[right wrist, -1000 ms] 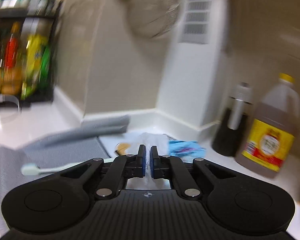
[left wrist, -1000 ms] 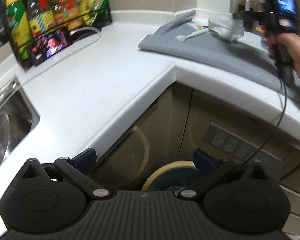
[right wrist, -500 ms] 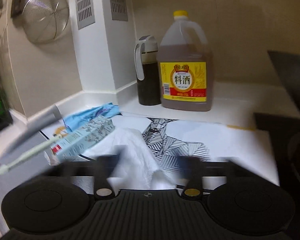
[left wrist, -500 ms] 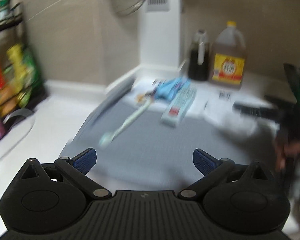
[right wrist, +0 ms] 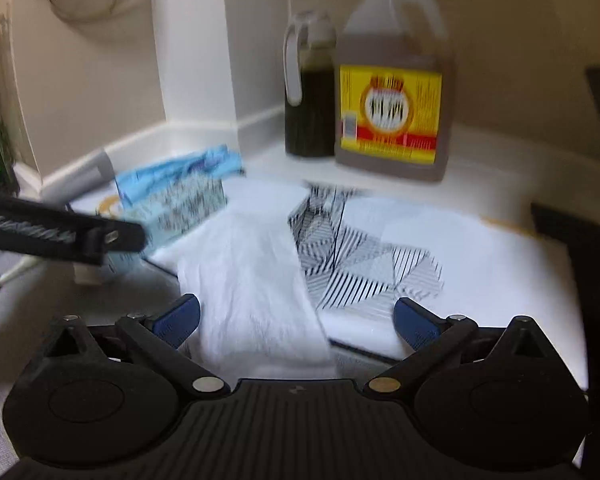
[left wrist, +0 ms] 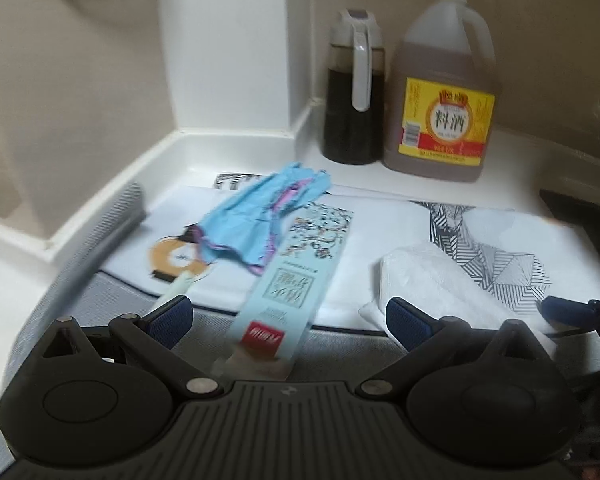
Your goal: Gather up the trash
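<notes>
Since the earlier frame the left gripper [left wrist: 287, 318] has swung from the cupboards below the counter edge to the back corner of the counter [left wrist: 4, 300], and the right gripper [right wrist: 296, 320], then pinched shut with white tissue at its tips, now has its jaws opening, nearly at their widest.

The left fingers stand wide and hold nothing. Between them lies the near end of the box [left wrist: 296, 276], a long pale-blue carton flat on the grey mat [left wrist: 32, 320]. The right gripper's pads press on nothing; the tissue [right wrist: 256, 280] lies loose between them on the sheet [right wrist: 480, 256], near the mat's back edge. A blue glove [left wrist: 252, 220] lies crumpled at the box's far end, and a toothbrush [left wrist: 178, 288] sits just beside the left finger.

Risks, as I judge them: the tissue is soft and flat, so a shallow close could slip over it or pinch the sheet beneath and drag it. The box is long, so a grip at one end may let it tip. The two grippers work close together and could knock each other. A wide sweep could reach the jug [left wrist: 444, 92] and bottle [left wrist: 354, 88] at the back wall.

Both views are blurred. The toothbrush is mostly hidden, the left gripper's own view shows only a pad of the right gripper at its edge, and no bin is visible.
</notes>
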A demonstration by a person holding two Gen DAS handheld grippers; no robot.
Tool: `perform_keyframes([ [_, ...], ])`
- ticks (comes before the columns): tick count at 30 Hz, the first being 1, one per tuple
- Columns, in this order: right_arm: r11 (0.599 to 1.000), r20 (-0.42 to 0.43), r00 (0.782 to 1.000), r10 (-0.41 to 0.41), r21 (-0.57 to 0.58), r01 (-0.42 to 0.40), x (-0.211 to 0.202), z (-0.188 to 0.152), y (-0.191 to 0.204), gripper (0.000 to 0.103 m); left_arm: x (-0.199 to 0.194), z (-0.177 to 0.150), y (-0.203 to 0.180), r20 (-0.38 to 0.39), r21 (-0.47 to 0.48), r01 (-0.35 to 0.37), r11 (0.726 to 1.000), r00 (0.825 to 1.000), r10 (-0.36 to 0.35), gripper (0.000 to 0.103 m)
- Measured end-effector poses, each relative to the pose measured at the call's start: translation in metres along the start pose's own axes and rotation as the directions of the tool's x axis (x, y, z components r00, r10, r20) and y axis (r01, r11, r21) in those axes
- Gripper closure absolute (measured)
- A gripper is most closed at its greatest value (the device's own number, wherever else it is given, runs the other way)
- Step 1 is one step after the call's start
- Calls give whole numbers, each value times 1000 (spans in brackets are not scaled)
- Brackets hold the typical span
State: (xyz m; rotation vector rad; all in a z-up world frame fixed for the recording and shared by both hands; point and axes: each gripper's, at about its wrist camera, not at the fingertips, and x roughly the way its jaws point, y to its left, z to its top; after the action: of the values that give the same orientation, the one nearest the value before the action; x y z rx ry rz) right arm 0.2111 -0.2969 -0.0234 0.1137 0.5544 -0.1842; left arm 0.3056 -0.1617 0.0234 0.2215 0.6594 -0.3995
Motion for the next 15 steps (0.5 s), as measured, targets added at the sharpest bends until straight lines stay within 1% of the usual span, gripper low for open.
perform_keyframes([
  [3, 1000, -24, 1000, -12, -13, 12, 5, -2, 3, 0, 18, -6, 2, -21, 16, 24, 1000, 999, -24, 0],
  [6, 998, -38, 999, -34, -48, 32, 6, -2, 8, 0, 33, -14, 6, -39, 33, 31, 999, 999, -30, 0],
  [8, 998, -39, 999, -36, -52, 34, 7, -1, 8, 0, 35, -18, 14, -26, -10, 62, 998, 998, -63, 0],
  [11, 997, -39, 997, -63, -50, 61, 7, 0, 5, 0, 33, -25, 13, 15, -11, 47, 999, 999, -47, 0],
  [15, 992, -36, 994, -107, -74, 104, 7, 0, 9, 0, 33, -24, 15, 16, -22, 53, 998, 999, -52, 0],
])
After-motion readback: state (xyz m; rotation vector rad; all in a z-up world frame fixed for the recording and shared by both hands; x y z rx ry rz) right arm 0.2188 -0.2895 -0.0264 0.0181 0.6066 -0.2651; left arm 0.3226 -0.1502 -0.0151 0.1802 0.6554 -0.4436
